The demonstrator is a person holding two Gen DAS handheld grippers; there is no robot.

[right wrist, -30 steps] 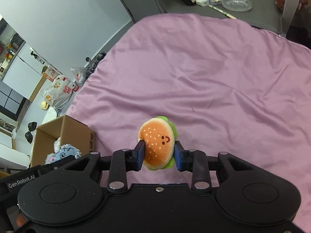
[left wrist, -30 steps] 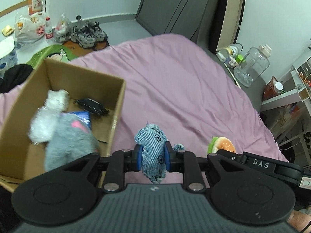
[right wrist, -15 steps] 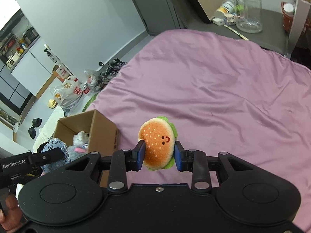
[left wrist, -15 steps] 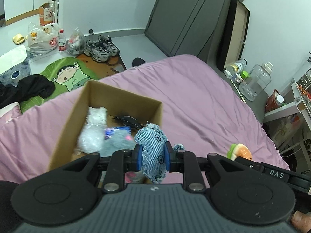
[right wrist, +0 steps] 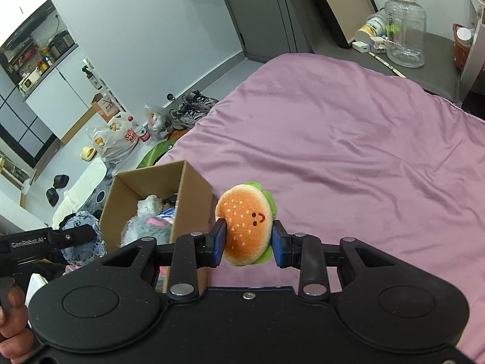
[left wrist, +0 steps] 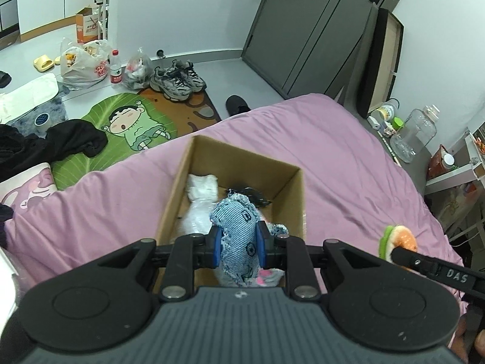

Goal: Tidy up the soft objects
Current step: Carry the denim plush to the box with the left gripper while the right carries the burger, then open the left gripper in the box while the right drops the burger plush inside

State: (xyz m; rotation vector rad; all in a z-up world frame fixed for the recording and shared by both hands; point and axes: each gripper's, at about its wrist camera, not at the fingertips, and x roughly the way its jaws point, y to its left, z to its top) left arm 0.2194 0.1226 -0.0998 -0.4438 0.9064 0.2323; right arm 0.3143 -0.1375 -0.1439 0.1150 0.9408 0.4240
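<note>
Above the cardboard box (left wrist: pixel 298 200), the left hand-held gripper (left wrist: pixel 238 247) pinches a denim toy (left wrist: pixel 238 227).

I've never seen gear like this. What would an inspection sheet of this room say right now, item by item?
Surface: pink bedspread, wrinkled.
Job's things: denim toy over the open box; burger toy beside the box; grey and white soft toys already inside.
Clutter: shoes, plastic bags, black clothes on the floor.
Grippers: left hand-held gripper shut on the denim toy; right hand-held gripper shut on the burger toy.
Cables: nothing seen.
Surroundings: dark door, cartoon mat, clear jug.
</note>
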